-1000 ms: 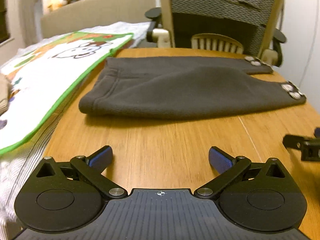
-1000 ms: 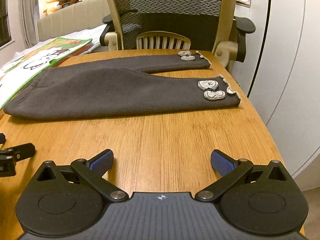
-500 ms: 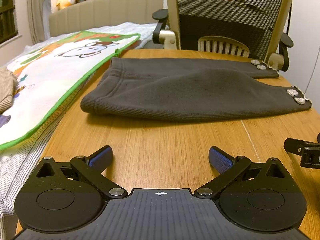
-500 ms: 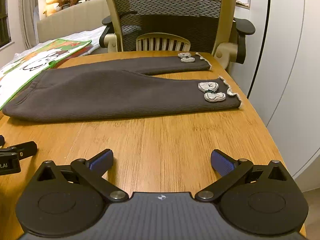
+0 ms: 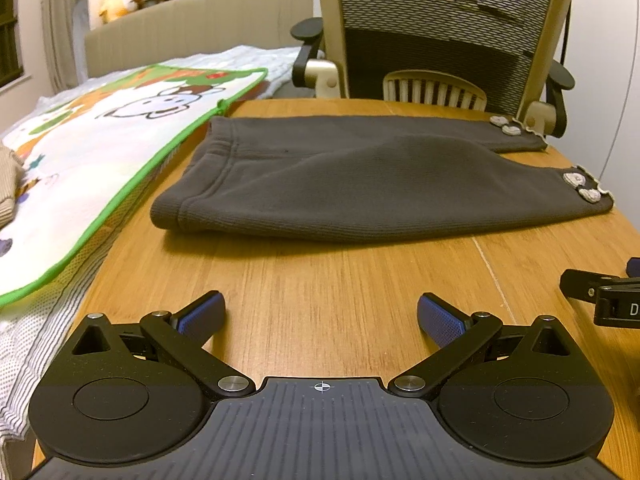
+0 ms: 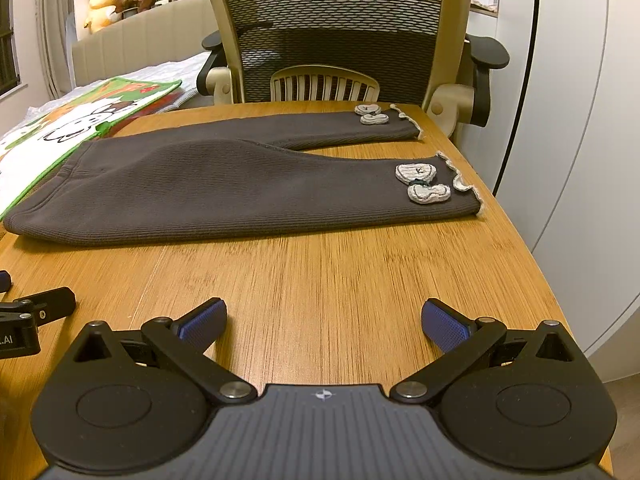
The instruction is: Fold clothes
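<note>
Dark grey pants (image 5: 360, 184) lie flat on the wooden table (image 5: 340, 280), waistband to the left, two legs to the right with white patches near the frilled cuffs (image 6: 420, 182). The pants also show in the right wrist view (image 6: 224, 188). My left gripper (image 5: 320, 316) is open and empty, low over the table in front of the waistband end. My right gripper (image 6: 324, 320) is open and empty, in front of the leg end. Each gripper's side shows in the other's view.
A mesh office chair (image 6: 336, 40) stands behind the table. A green-edged cartoon mat (image 5: 100, 152) lies on a bed at the left, touching the table's left edge. A white cabinet (image 6: 580, 120) stands to the right of the table's right edge.
The left gripper has tilted and pulled back a little, so the pants sit slightly farther and more of the room shows. The right gripper has barely moved. Both stay open.
</note>
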Demonstrator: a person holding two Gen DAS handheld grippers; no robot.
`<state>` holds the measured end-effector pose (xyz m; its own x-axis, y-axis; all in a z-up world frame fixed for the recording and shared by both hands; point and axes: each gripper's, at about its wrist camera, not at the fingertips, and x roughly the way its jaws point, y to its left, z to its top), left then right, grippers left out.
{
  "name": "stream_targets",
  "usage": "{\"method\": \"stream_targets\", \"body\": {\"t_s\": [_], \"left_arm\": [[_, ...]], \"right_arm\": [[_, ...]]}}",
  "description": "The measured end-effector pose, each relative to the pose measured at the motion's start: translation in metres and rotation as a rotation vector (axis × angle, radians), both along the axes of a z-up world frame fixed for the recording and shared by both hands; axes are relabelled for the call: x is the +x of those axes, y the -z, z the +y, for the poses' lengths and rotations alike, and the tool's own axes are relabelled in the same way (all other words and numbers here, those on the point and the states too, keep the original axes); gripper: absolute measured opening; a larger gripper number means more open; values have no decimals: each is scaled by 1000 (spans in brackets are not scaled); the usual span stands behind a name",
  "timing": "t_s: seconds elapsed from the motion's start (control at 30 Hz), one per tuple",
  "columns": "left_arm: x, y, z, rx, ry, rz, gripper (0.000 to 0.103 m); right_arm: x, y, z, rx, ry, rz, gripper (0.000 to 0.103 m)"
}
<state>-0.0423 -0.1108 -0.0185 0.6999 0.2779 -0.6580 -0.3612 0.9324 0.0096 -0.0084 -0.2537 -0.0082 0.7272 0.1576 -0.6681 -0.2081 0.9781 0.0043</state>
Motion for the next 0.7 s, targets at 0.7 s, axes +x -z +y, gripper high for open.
{"method": "stream_targets", "body": {"t_s": [0.7], "left_arm": [[0,0,0,-1,1,0,103]], "right_arm": [[-1,1,-1,1,-26,-3,103]]}}
